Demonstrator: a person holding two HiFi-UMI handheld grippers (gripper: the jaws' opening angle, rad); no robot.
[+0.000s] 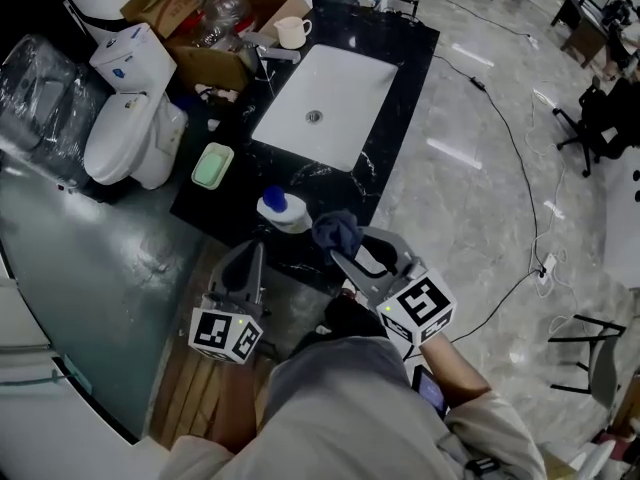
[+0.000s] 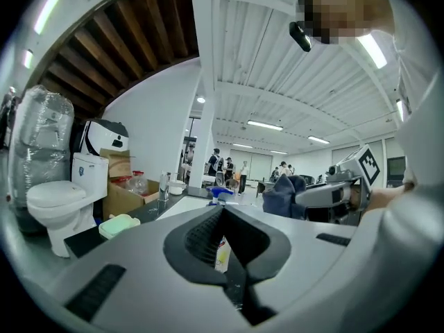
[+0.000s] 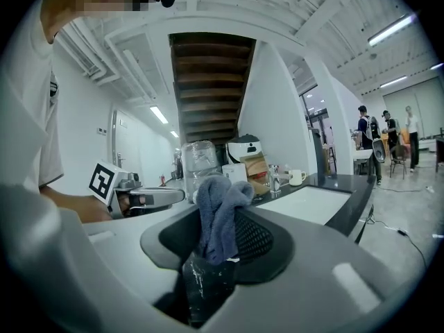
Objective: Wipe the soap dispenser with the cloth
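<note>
Right gripper (image 1: 342,251) pinches bunched dark blue cloth (image 1: 336,230); upright white soap dispenser with blue pump (image 1: 283,209) stands just left of it on black counter (image 1: 400,78); left gripper (image 1: 250,260), jaws pressed together and empty, sits slightly farther.

No legible text or labels anywhere

The black marble counter (image 1: 400,58) holds one white rectangular sink basin (image 1: 335,98), one white mug (image 1: 292,32) at its far edge, one pale green soap dish (image 1: 212,165) by its left edge and one white soap dispenser with a blue pump (image 1: 283,211) at its near edge. Elsewhere there are two brown cardboard boxes, a small one (image 1: 165,3) and a large open one (image 1: 215,66). There is also one white toilet (image 1: 135,118), one dark blue cloth (image 1: 337,230) and two grey grippers, the left gripper (image 1: 256,251) and the right gripper (image 1: 340,255).
</note>
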